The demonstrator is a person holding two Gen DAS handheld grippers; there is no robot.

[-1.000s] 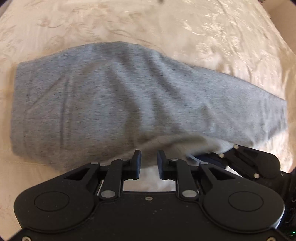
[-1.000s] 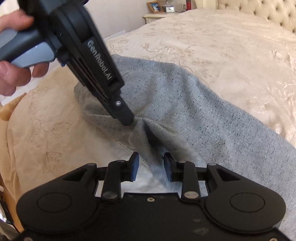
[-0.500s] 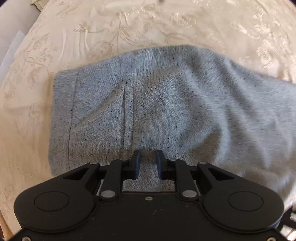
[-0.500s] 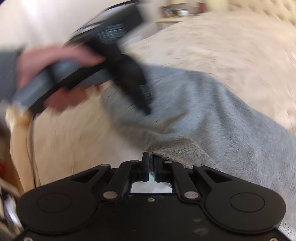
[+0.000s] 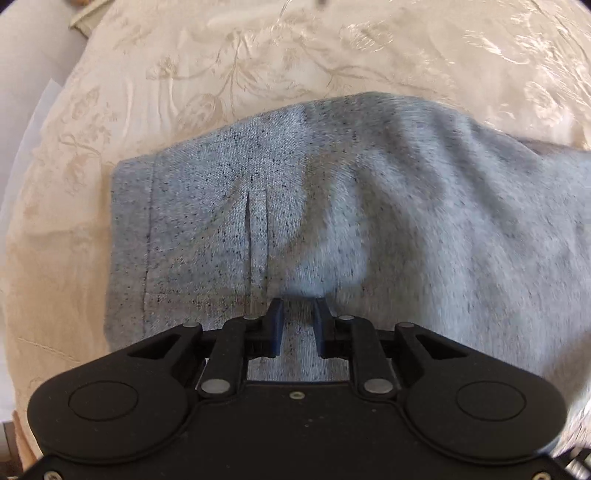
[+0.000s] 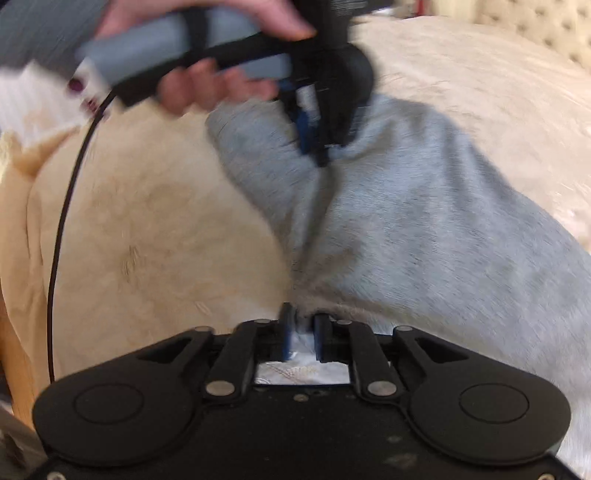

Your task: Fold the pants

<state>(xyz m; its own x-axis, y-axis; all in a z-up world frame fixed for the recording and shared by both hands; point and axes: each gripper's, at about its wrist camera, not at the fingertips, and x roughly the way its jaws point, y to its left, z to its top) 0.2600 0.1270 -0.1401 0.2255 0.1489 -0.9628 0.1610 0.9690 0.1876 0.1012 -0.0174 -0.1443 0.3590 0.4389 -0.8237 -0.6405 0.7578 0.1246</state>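
Note:
Grey speckled pants [image 5: 369,206] lie folded on a cream bedspread; they also show in the right wrist view [image 6: 424,229]. My left gripper [image 5: 298,314] is over the pants near their hemmed left end, its jaws slightly apart with grey cloth between them. It also shows in the right wrist view [image 6: 314,147], held by a hand and pressing into the cloth. My right gripper [image 6: 303,325] is shut on the near edge of the pants, with cloth bunched between its pads.
The embroidered cream bedspread [image 5: 258,66] surrounds the pants. A tufted headboard [image 6: 546,26] stands at the far right. The bed's edge [image 6: 18,229] drops away at the left, and a black cable [image 6: 62,229] hangs from the left gripper.
My left gripper has moved left and onto the pants with the fold carried over. My right gripper has shut on the near edge of the cloth.

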